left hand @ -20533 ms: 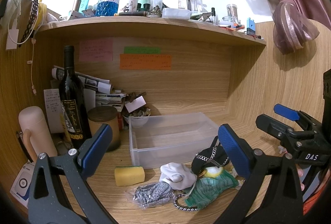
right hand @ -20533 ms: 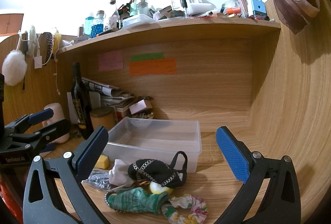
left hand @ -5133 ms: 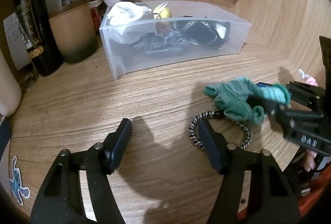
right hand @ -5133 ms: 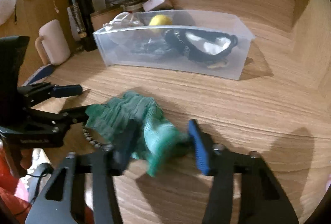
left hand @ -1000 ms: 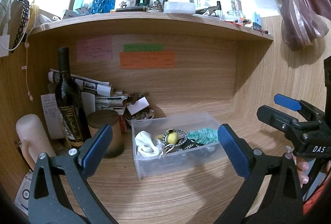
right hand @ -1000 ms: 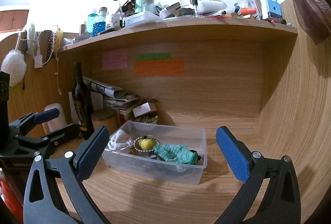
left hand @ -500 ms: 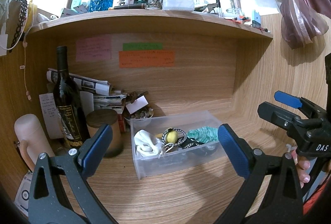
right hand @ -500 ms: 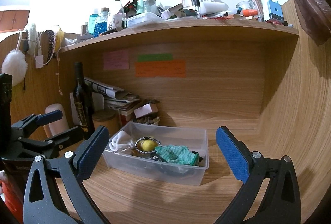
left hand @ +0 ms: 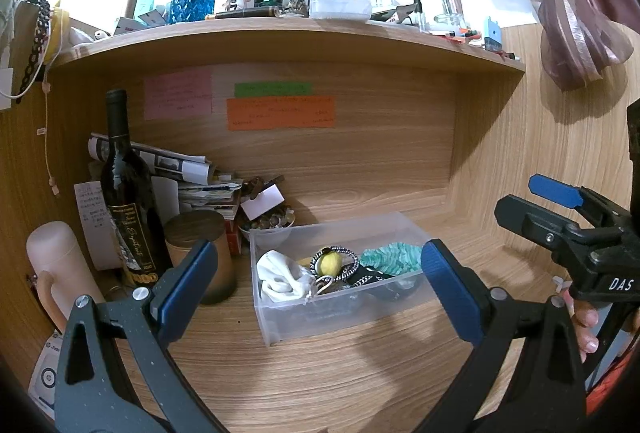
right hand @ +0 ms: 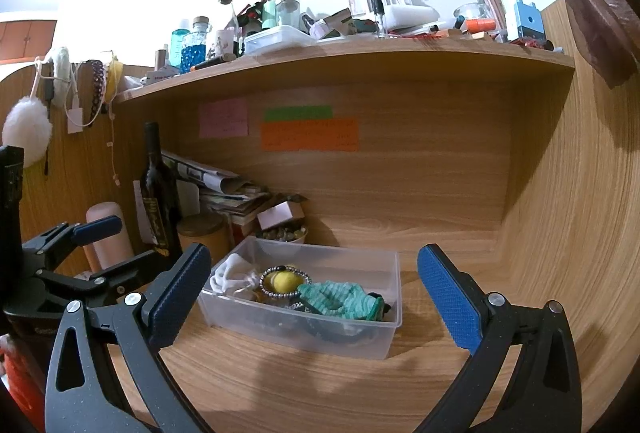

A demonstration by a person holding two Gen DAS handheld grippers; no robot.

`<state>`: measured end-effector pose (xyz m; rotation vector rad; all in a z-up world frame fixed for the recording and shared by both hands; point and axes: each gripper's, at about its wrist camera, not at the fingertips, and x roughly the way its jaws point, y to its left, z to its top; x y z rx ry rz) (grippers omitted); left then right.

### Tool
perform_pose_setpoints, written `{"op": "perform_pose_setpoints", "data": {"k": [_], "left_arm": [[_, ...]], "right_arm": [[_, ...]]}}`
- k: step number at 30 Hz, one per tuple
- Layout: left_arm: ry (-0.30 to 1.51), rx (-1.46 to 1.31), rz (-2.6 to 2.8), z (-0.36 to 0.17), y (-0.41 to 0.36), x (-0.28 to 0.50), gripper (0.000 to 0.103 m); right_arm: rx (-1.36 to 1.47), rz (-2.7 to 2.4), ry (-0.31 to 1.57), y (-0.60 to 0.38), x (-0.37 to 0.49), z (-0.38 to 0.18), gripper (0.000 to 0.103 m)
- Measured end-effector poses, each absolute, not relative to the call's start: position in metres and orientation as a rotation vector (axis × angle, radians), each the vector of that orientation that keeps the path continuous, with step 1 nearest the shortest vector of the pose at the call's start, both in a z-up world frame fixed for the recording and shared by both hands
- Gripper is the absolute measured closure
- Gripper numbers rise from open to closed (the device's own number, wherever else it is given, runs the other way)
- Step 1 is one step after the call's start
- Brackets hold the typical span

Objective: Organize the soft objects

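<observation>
A clear plastic bin [left hand: 348,313] [right hand: 352,333] stands on the wooden desk. In it lie a white cloth [left hand: 280,277] [right hand: 232,275], a yellow ball [left hand: 331,264] [right hand: 285,280] ringed by a beaded band, a green knit cloth [left hand: 390,260] [right hand: 340,299] and dark items. My left gripper [left hand: 316,289] is open and empty, held back in front of the bin. My right gripper [right hand: 312,289] is open and empty too, also short of the bin. Each gripper shows at the edge of the other's view.
A dark wine bottle [left hand: 128,193], a round wooden-lidded canister [left hand: 200,253], a pink mug [left hand: 56,269], stacked papers [left hand: 192,185] and a small bowl [left hand: 272,229] crowd the back left. The shelf [left hand: 280,29] above carries many bottles. A wooden side wall [right hand: 580,213] rises at right.
Both grippers have drifted very slightly; the view has barely shifted. The bin and its contents have not moved.
</observation>
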<state>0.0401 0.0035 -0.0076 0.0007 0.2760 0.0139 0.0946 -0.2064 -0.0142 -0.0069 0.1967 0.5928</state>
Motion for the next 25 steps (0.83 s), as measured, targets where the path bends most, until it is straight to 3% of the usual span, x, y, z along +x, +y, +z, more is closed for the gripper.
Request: {"op": "perform_pose_setpoints", "data": {"k": [25], "left_arm": [[0.276, -0.008, 0.007, -0.0066, 0.0010, 0.0402, 0.000]], "right_arm": [[-0.003, 0.588, 0.202, -0.2061, 0.0951, -0.0160, 0.000]]}}
